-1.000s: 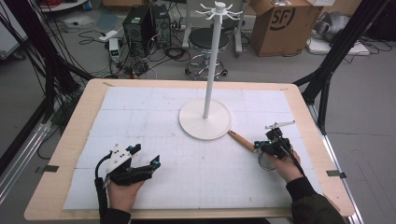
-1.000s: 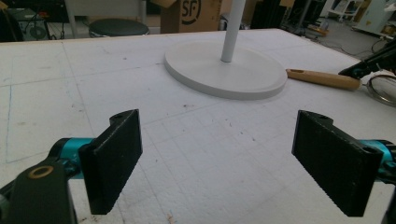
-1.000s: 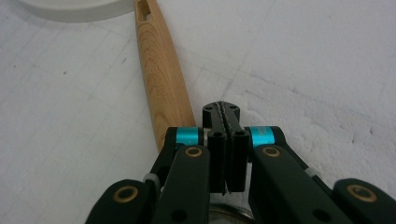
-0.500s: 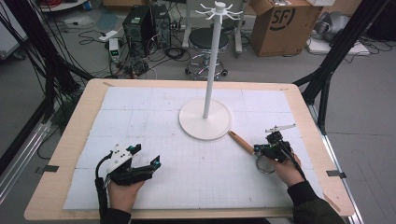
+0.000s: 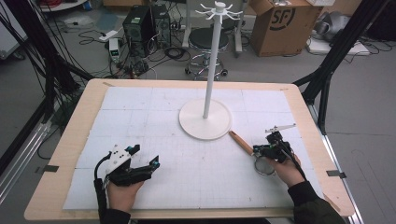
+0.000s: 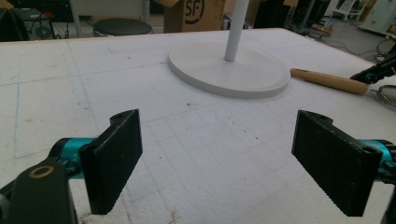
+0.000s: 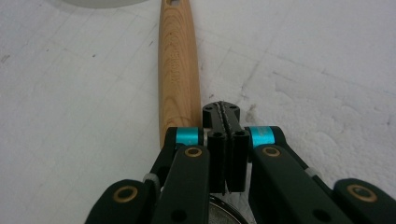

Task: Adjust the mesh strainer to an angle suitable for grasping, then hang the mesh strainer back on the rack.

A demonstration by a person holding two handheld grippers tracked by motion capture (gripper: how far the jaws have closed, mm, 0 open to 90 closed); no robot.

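Observation:
A strainer lies right of centre on the white mat, with its wooden handle pointing at the stand and its metal mesh ring nearer me. My right gripper sits low over the joint between handle and ring. Its jaws are pressed together just right of the handle's end, with nothing showing between them. My left gripper rests at the near left of the mat, wide open and holding nothing. From there the handle lies far off to the right.
A white stand with a round base and a tall pole topped with hooks occupies the middle of the table. A small metal bracket lies beyond the right gripper. The wooden table edge frames the mat.
The right gripper has sunk slightly toward the strainer. The left gripper has stayed where it was.

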